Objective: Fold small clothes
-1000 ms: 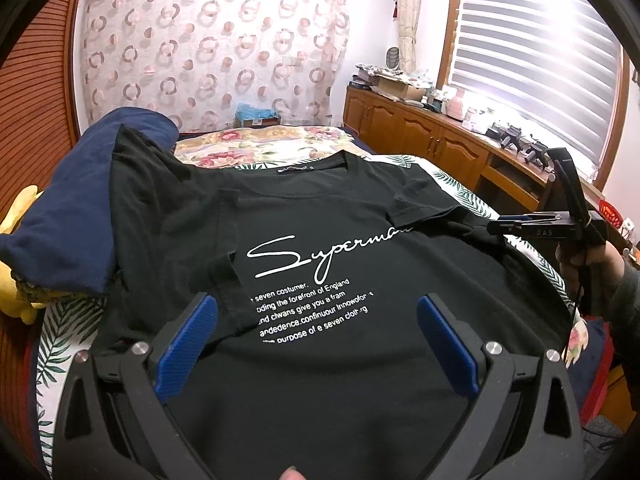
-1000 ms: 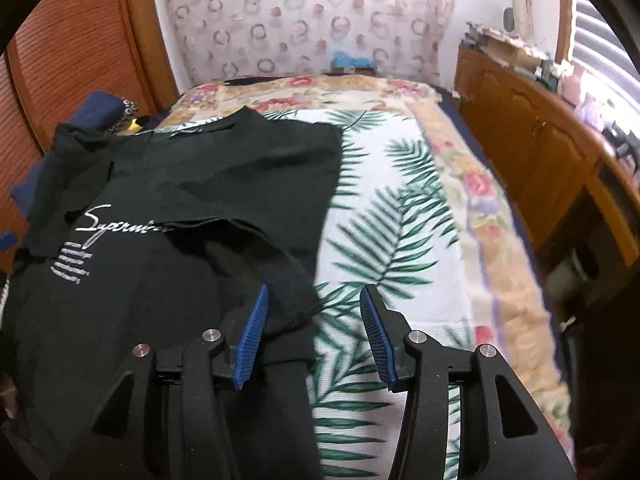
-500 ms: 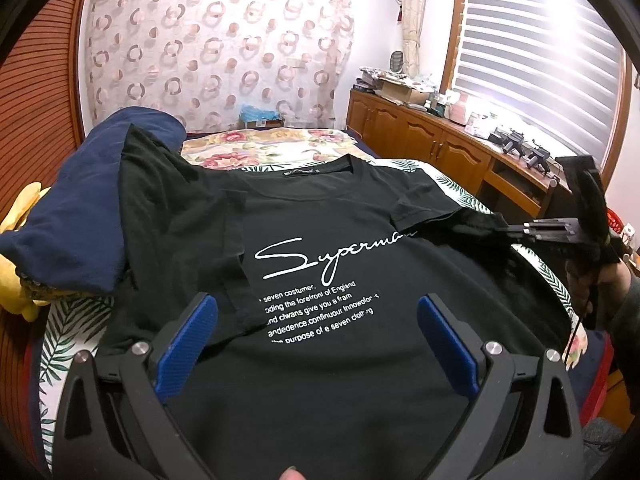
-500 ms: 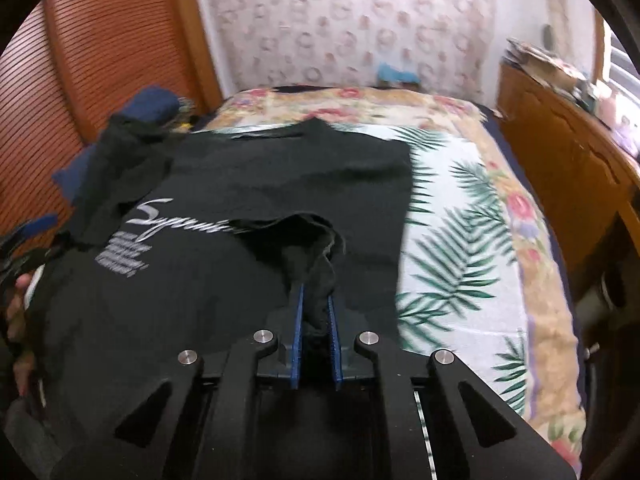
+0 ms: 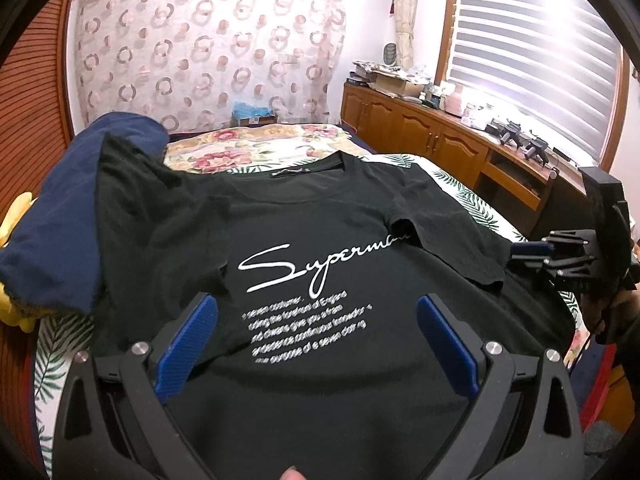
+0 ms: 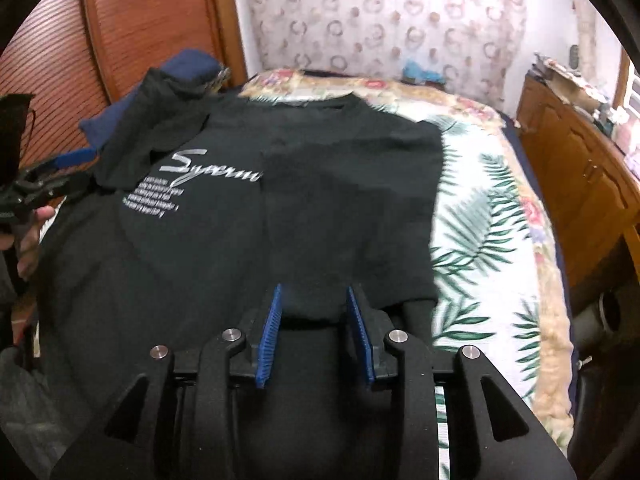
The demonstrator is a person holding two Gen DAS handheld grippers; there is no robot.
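Black T-shirt (image 5: 320, 208): flat on bed (image 6: 492, 240), right sleeve folded inward. Your left tool (image 5: 316, 344): apart, empty. Your right tool (image 6: 316, 332): just parted, gripping nothing.

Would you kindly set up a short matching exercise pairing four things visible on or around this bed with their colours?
Things:
1. T-shirt
2. Bundled cloth beside the shirt
3. Finger pads of the left gripper
4. Cupboards under the window

Colours:
A. brown wood
B. black with white lettering
C. bright blue
D. navy

Pairs: 1-B, 2-D, 3-C, 4-A
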